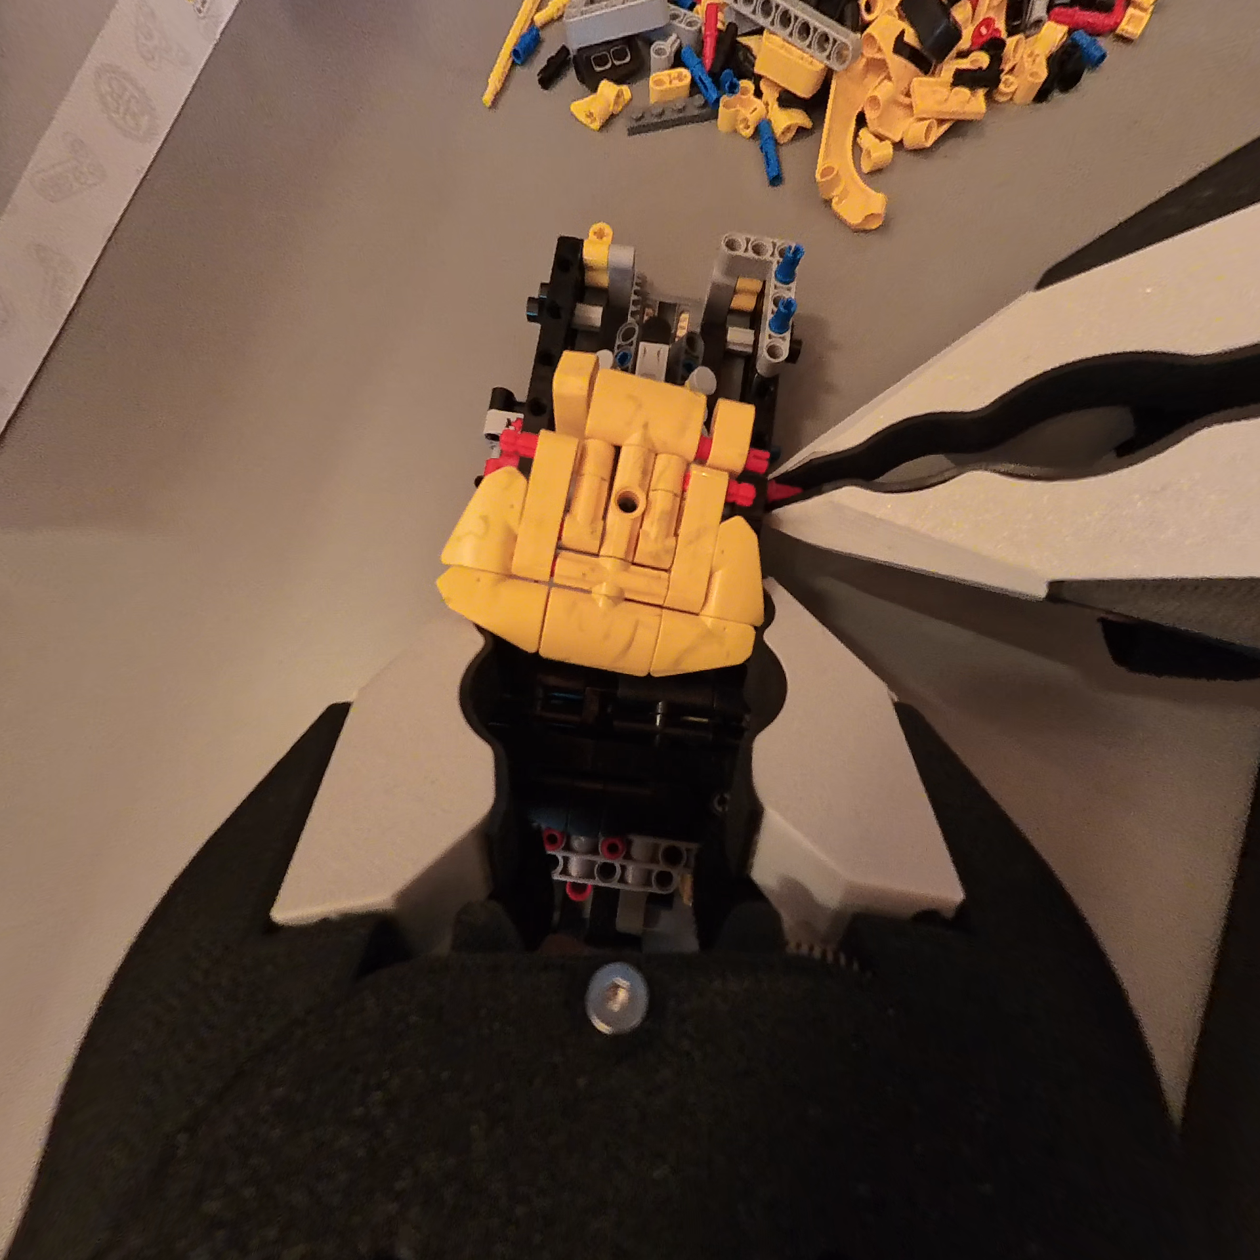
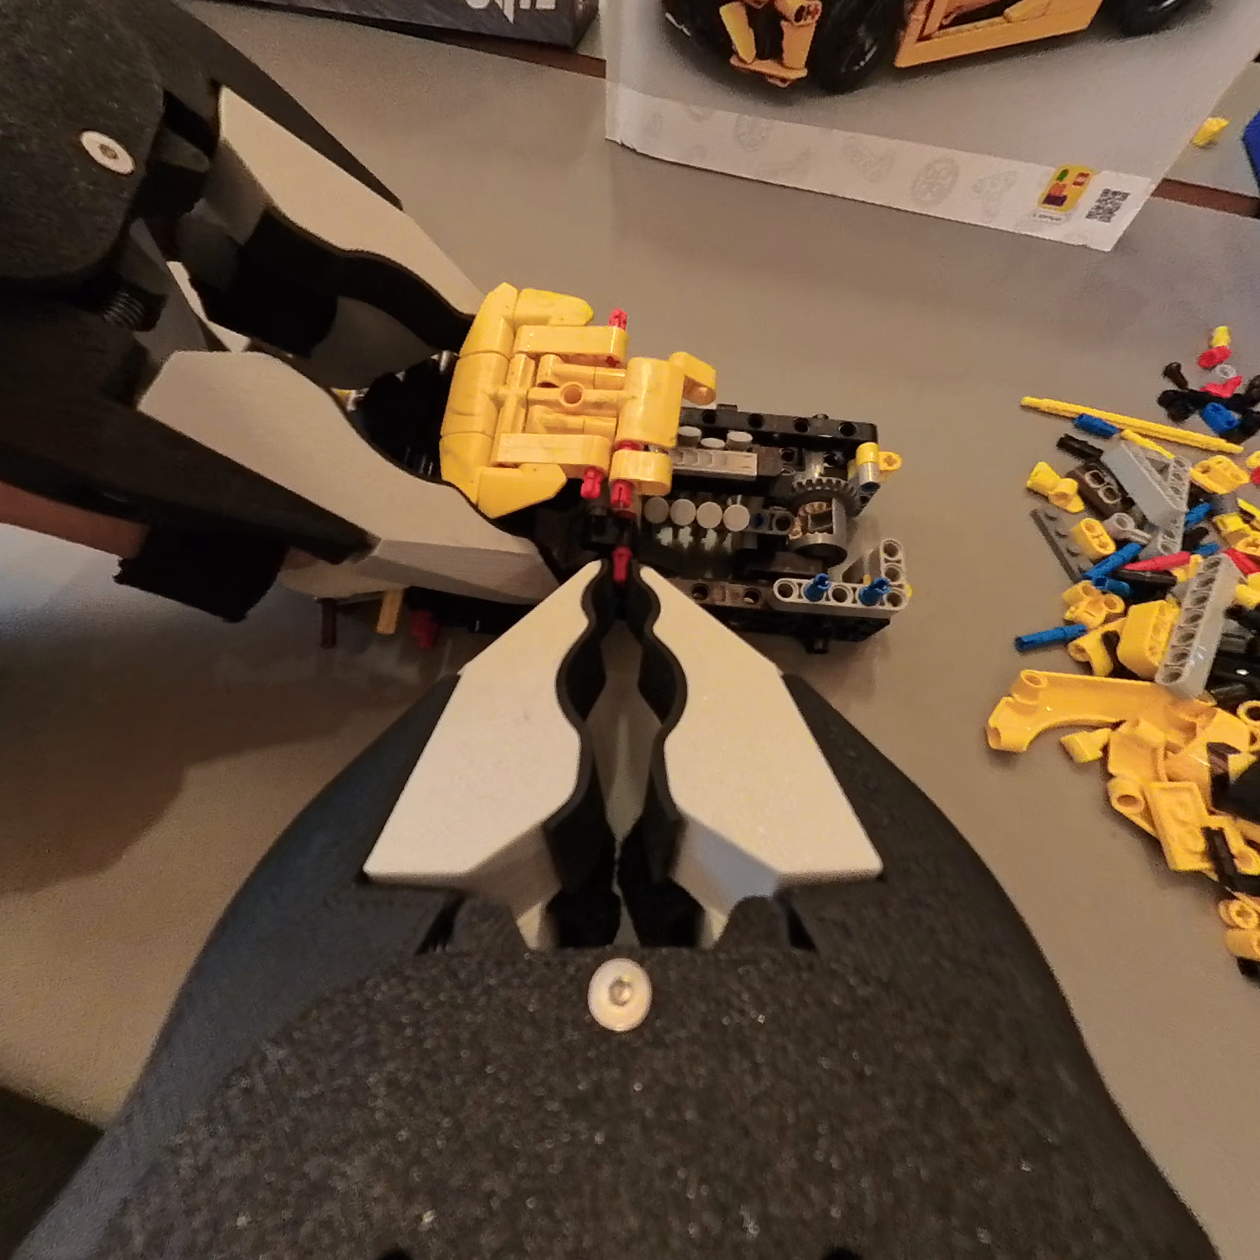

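A half-built brick model (image 1: 634,518) with a yellow top and a black and grey frame lies on the grey table. My left gripper (image 1: 620,682) is shut on the model's black frame just behind the yellow part. The model also shows in the right wrist view (image 2: 613,423), held from the left by the left gripper (image 2: 436,436). My right gripper (image 2: 619,576) is shut on a small red pin (image 2: 619,564) at the model's side. In the left wrist view the right gripper (image 1: 781,487) comes in from the right with the red pin (image 1: 779,489) at its tips.
A pile of loose yellow, black, blue, red and grey pieces (image 1: 852,75) lies beyond the model, and shows at the right in the right wrist view (image 2: 1159,648). A white booklet (image 2: 886,136) lies at the back. A box edge (image 2: 436,17) sits at the far left back.
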A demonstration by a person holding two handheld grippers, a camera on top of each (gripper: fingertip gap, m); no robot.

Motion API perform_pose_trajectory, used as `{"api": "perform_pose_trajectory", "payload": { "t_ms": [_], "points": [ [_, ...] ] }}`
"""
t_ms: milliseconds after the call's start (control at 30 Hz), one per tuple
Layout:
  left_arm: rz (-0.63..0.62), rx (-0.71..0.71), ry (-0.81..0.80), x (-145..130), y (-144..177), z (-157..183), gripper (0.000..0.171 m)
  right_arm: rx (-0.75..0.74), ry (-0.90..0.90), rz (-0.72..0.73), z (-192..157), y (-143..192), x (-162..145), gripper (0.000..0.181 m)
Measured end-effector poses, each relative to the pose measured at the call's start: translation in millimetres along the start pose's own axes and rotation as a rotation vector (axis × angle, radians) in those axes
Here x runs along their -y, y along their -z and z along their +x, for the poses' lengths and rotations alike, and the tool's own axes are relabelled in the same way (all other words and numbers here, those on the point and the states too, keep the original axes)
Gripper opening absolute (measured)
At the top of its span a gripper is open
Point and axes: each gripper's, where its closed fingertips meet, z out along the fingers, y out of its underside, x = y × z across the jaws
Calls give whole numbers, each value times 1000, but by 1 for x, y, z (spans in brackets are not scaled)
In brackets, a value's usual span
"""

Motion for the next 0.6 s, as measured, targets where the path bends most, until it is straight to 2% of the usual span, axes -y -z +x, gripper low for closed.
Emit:
{"api": "perform_pose_trajectory", "payload": {
  "t_ms": [600],
  "points": [
    [13, -31, -9, 6, -5, 15, 74, 40, -86, -52, 5, 16, -14, 2]
  ]
}}
